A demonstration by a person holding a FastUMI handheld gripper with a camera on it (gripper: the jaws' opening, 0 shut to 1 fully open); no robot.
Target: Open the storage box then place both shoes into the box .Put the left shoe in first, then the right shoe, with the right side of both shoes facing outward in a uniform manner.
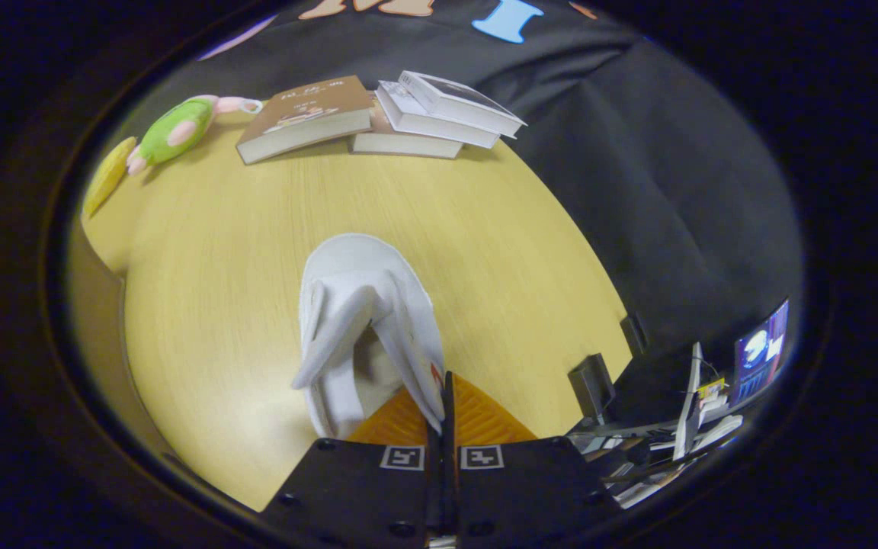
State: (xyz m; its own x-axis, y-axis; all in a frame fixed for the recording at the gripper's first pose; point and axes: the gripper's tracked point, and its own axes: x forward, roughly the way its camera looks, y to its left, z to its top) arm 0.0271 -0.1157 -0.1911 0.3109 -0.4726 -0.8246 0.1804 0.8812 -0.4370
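Shoe [366, 320] pinched by gripper [445, 404]; books [386, 114] beyond.

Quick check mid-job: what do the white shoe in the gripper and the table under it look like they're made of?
The white shoe looks like soft matte cloth, perhaps a slipper: its strap folds limply and shows no shine. The gripper is shut on its edge, which pinches flat between the fingers. The table looks like pale wood or wood-look laminate: fine straight grain lines with a faint smooth sheen. Which of the two, I cannot tell.

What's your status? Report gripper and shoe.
Gripper shut on white slipper's edge. Slipper hangs over table. Books, plush toy far beyond.
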